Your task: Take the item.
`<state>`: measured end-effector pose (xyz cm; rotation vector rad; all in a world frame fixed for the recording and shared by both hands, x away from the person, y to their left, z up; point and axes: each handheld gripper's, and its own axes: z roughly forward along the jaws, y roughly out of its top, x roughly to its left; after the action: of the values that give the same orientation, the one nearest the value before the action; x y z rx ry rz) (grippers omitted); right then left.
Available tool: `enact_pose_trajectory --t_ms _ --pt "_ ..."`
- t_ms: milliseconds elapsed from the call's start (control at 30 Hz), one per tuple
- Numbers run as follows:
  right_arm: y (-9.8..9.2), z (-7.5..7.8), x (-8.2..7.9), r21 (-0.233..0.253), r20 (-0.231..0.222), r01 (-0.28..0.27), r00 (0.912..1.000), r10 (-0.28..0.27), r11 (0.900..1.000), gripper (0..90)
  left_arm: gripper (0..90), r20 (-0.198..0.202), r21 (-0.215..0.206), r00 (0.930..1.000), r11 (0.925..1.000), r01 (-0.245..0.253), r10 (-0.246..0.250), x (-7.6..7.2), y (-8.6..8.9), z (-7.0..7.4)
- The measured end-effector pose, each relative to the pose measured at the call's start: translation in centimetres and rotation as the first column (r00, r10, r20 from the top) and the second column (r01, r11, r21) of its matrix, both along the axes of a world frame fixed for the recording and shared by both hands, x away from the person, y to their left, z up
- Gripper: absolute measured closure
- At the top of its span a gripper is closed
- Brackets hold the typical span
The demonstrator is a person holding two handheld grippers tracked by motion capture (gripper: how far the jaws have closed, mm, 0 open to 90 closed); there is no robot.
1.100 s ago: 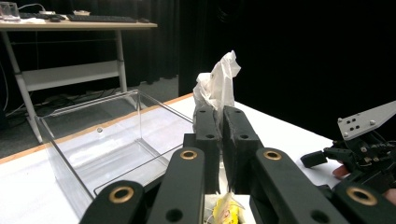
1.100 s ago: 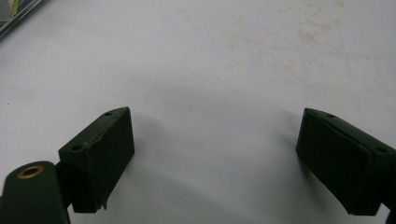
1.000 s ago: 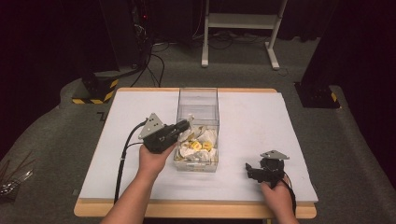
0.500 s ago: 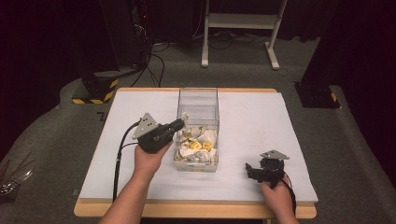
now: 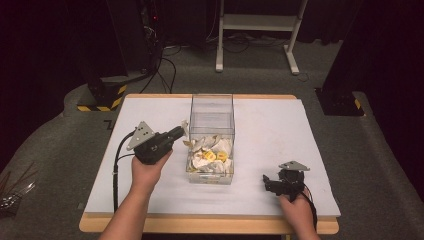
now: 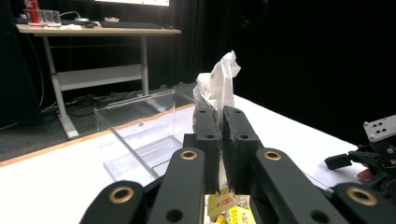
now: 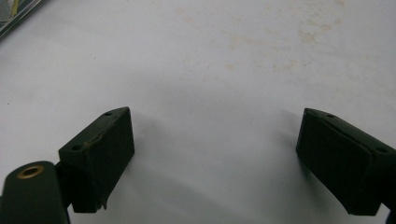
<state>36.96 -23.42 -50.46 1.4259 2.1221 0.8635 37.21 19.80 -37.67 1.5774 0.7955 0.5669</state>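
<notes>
A clear plastic box [image 5: 212, 116] stands mid-table, its near half heaped with crumpled white and yellow wrappers [image 5: 210, 156]. My left gripper [image 5: 179, 131] hovers just left of the box, shut on a crumpled clear plastic wrapper [image 6: 217, 86] that sticks up past the jaws; the wrapper [image 5: 184, 127] sits beside the box's left wall. In the left gripper view the box [image 6: 140, 128] lies beyond the jaws. My right gripper [image 5: 270, 181] rests low at the table's front right, open, with bare white table [image 7: 210, 93] between its fingers [image 7: 100, 149].
The white table [image 5: 270, 125] has free room on both sides of the box. A desk frame [image 5: 260, 25] and cables stand on the floor behind. Black-and-yellow striped equipment [image 5: 102, 95] sits off the far left corner.
My left gripper has drawn back to the left, out from over the box, carrying the plastic wrapper with it. The right gripper has stayed put.
</notes>
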Motion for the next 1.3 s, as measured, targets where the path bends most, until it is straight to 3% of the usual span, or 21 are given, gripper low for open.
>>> enact_pose_trajectory --t_ms 400,633,1300 --pt "0.0 0.0 0.0 0.000 0.000 0.000 1.0000 0.000 1.000 11.2 85.7 0.002 0.026 0.9992 0.9988 -0.041 0.041 -0.2 2.2 0.4" --pt "0.0 0.0 0.0 0.000 0.000 0.000 1.0000 0.000 1.000 11.2 85.7 0.000 0.020 0.9979 0.9977 -0.065 0.065 -0.2 3.5 0.4" --pt "0.0 0.0 0.0 0.000 0.000 0.000 1.0000 0.000 1.000 11.2 85.7 0.003 0.030 0.9867 0.9863 -0.162 0.162 -0.9 8.6 0.2"
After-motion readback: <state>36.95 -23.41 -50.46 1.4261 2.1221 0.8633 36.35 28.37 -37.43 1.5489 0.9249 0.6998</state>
